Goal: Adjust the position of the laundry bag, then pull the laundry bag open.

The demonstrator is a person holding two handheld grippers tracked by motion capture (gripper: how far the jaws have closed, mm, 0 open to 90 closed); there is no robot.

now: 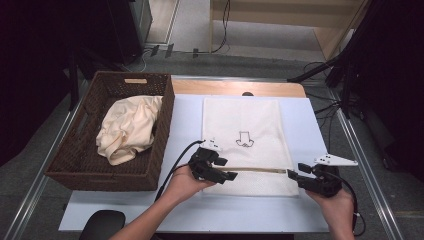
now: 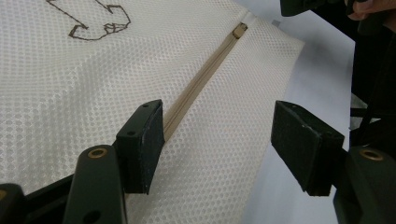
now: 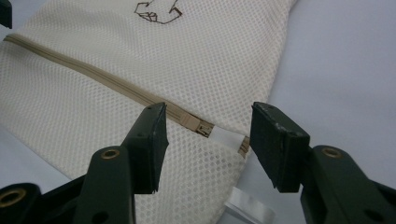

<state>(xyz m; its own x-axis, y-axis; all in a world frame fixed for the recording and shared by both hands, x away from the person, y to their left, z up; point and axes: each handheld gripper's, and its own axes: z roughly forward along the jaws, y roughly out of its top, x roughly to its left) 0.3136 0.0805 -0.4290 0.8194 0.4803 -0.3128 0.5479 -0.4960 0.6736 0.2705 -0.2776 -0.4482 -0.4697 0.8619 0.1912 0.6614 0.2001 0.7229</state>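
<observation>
A cream mesh laundry bag lies flat on the white table mat, with a small brown outline drawing on it. A tan zipper runs across its near end. My left gripper hovers open over the zipper's left part, nothing between the jaws. My right gripper is open at the bag's right edge, its jaws either side of the zipper slider and its white pull tab. In the left gripper view the slider end lies far up the zipper.
A dark wicker basket stands at the left of the table and holds a crumpled cream cloth. The white mat covers the table; a wooden strip shows at its far edge. Metal rails run along both sides.
</observation>
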